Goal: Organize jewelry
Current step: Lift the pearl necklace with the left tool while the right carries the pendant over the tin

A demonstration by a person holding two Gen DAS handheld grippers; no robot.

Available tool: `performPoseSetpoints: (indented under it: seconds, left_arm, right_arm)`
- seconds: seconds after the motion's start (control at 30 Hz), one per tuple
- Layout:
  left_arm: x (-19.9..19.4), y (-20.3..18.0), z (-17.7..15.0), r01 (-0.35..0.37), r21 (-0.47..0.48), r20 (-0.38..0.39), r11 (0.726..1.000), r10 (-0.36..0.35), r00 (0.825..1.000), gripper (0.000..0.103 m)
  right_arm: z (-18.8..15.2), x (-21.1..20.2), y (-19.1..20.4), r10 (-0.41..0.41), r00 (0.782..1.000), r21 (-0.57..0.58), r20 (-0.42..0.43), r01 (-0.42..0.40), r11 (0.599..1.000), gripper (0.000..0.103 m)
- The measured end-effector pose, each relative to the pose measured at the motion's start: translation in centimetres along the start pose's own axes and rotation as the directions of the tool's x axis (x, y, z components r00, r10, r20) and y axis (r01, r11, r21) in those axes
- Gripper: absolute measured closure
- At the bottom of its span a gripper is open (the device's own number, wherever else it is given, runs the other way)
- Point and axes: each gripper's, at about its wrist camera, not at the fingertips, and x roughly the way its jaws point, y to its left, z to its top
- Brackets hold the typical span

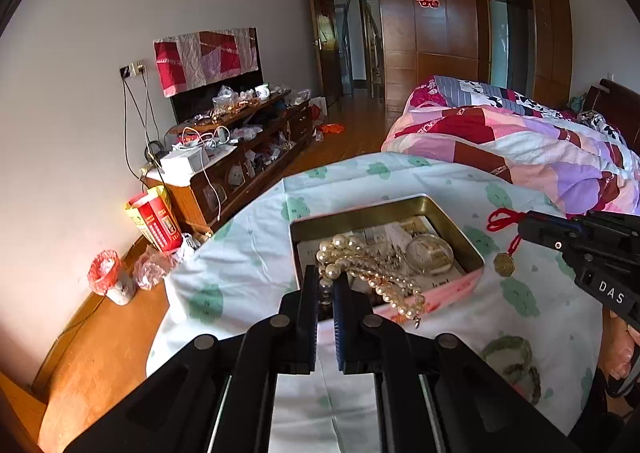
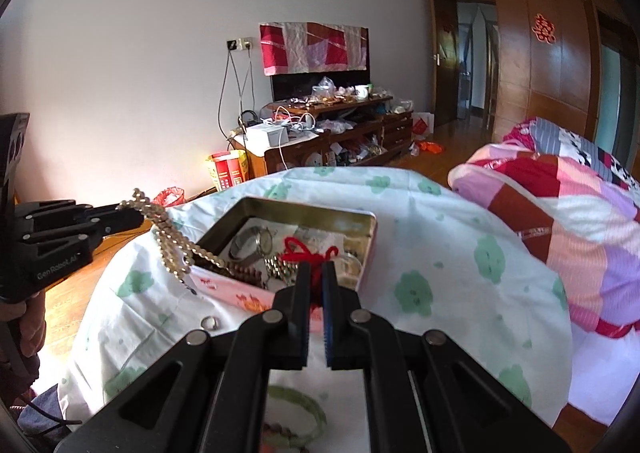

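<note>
Standing by the bed, I see a red-lined waste bin (image 1: 107, 277) and a red and yellow bag (image 1: 155, 222) down on the floor at the far left, under a cluttered wooden cabinet (image 1: 244, 157) whose small items are too jumbled to name. Moving right, the left gripper (image 1: 326, 285) is clenched on a pearl necklace (image 1: 372, 273); the beads between its pads are half hidden, and the strand trails from the jaws over the near rim of the tin box (image 1: 400, 207) and hangs down the pink side. The tin sits on a white cloth with green flowers (image 1: 248, 265), roughly central. Inside it lie a round glassy piece (image 1: 430, 253) and what looks like a metal watch (image 2: 250, 243), with more tangled, indistinct bits. A small ring (image 2: 211, 322) rests on the cloth just near the tin, and a green bracelet (image 1: 516, 357) lies nearer still, partly cut off by the gripper frame. Further right, the right gripper (image 2: 316, 273) grasps a red cord (image 2: 308, 253) that carries a gold pendant (image 1: 504, 264); the cord's lower end is hidden between the pads. A patchwork quilt (image 1: 540, 149) is heaped at the far right, and only fingers of a hand (image 1: 620, 353) show at the edge.
</note>
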Motion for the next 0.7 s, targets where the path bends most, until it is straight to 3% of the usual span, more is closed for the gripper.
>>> performPoseSetpoints:
  seconds: [0.5, 0.7]
  left_arm:
    - [2.8, 1.0, 3.5, -0.05, -0.01, 0.019, 0.999, 0.05, 0.999, 0.098]
    - [5.0, 1.0, 3.8, -0.059, -0.009, -0.008, 0.998, 0.059, 0.998, 0.098]
  right_arm:
    - [2.8, 3.3, 0.4, -0.001, 1.0, -0.044, -0.019, 0.0, 0.999, 0.096]
    - [3.1, 4.6, 0.3, 0.01, 0.999, -0.045, -0.032, -0.011, 0.999, 0.096]
